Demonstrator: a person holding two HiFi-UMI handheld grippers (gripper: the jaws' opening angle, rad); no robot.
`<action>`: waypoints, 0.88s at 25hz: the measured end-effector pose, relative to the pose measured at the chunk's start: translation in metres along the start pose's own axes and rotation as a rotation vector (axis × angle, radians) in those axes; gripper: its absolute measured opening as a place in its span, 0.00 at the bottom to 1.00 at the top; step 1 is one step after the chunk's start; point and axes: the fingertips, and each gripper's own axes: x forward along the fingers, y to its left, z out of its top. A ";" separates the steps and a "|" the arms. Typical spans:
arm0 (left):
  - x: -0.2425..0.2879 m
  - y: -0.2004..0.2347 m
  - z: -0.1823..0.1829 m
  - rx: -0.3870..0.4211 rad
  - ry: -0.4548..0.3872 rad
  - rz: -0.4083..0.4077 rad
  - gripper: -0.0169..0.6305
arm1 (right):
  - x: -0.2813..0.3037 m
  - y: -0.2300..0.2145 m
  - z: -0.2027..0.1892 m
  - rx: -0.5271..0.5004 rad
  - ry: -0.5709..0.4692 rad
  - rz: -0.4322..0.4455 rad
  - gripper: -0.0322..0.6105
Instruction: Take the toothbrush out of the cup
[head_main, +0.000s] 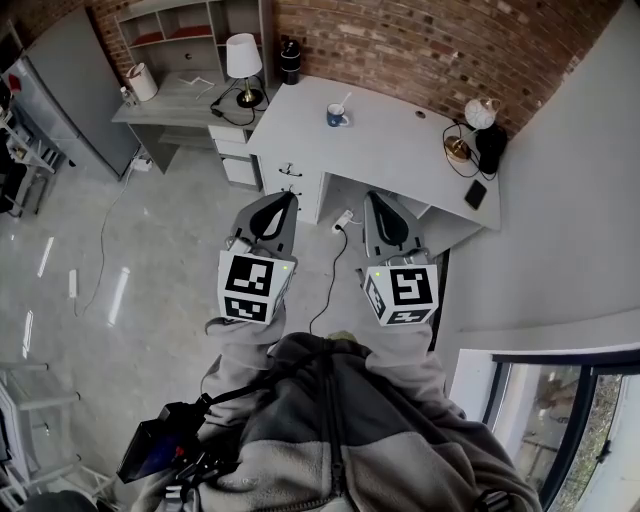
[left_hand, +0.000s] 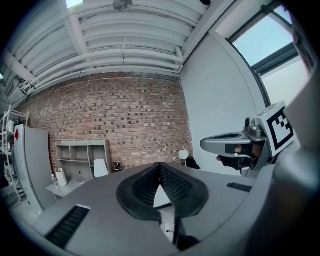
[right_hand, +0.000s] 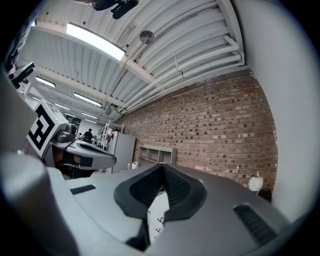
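Blue cup well beyond both jaws.
Left gripper and right gripper are pinched together, empty; the toothbrush stands in the cup on the desk.

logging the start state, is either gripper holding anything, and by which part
Nothing is held: left gripper and right gripper are both shut, empty. The toothbrush stands in the cup on the desk.

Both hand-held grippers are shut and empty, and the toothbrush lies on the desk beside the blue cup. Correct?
No. The head view shows the toothbrush standing in the blue cup on the desk, not lying beside it. The left hand-held gripper and right hand-held gripper are shut and empty, as you say.
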 end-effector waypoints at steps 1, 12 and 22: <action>-0.001 0.002 -0.006 -0.007 0.007 0.001 0.03 | 0.001 0.001 -0.005 0.002 0.008 -0.001 0.05; -0.001 0.023 -0.032 -0.048 0.050 0.018 0.03 | 0.020 0.006 -0.022 0.011 0.055 0.008 0.05; 0.021 0.065 -0.035 -0.033 0.083 0.091 0.03 | 0.074 -0.002 -0.029 0.056 0.035 0.067 0.05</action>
